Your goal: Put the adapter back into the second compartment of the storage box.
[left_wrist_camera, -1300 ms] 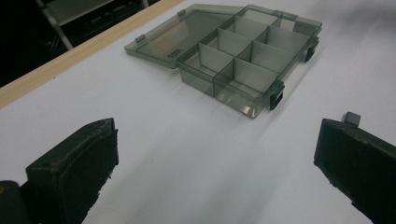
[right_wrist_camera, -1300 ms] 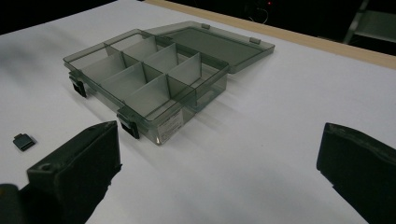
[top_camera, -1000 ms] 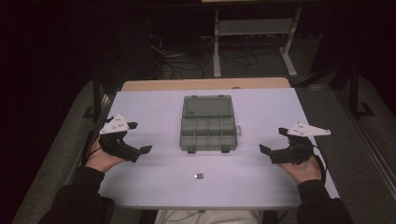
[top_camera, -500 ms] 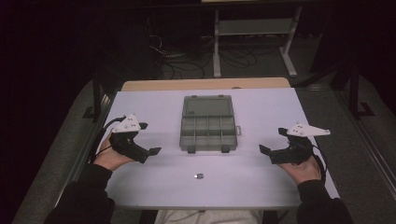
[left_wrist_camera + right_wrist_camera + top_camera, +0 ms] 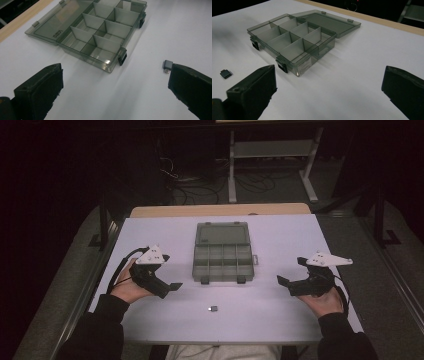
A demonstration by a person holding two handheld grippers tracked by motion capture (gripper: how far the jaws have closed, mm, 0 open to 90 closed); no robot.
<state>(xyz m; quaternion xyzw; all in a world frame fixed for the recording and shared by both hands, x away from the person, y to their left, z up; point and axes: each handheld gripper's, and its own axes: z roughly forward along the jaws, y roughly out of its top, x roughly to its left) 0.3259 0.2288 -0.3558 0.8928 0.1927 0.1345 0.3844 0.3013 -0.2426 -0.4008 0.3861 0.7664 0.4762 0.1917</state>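
Observation:
A smoky transparent compartment box lies in the middle of the white table, its lid folded flat on the far side and its compartments empty. A small grey adapter-like part rests on the table in front of it. My left gripper hovers left of the box, open and holding nothing. In the left gripper view the box is ahead and the small part sits just beyond the right jaw. My right gripper is open to the right of the box. The right gripper view has the box and the part.
A wooden strip runs along the table's far edge. Beyond it, in the dark, stand a metal frame and cables on the floor. Black latches stick out from the box's near side.
My left gripper has moved right, closer to the box and the small part. The right gripper, the box and the part have stayed put.

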